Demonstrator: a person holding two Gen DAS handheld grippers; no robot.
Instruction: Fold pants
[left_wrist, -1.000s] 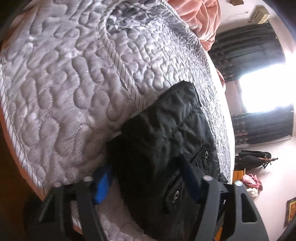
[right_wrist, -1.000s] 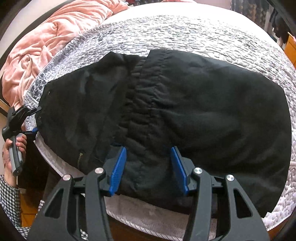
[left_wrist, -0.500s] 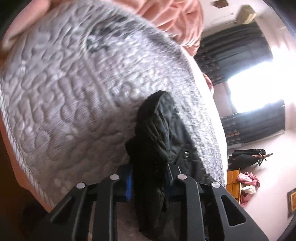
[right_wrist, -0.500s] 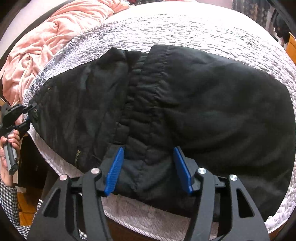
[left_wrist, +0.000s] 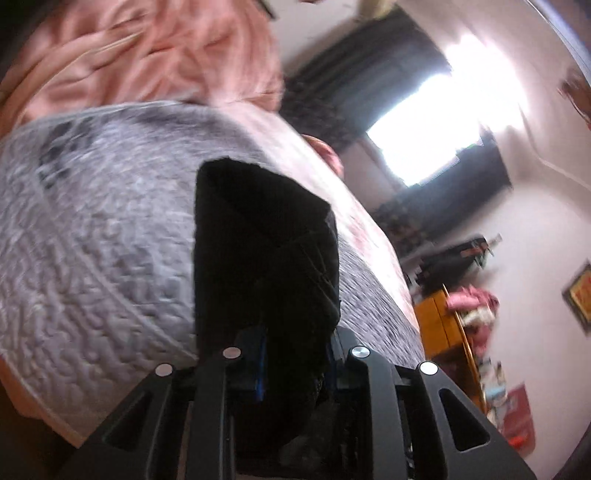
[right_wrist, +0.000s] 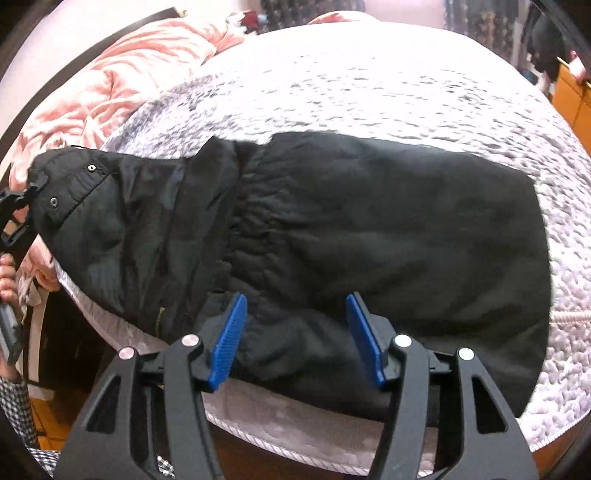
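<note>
Black fabric fills the left wrist view: the left gripper has just clamped down on a bunched end of the pants, which rises from the grey quilt. In the right wrist view, the pants lie flat across the quilt, long axis running side to side. The right gripper hovers with jaws apart over the near edge, gripping nothing. The left gripper holds the lifted left end.
</note>
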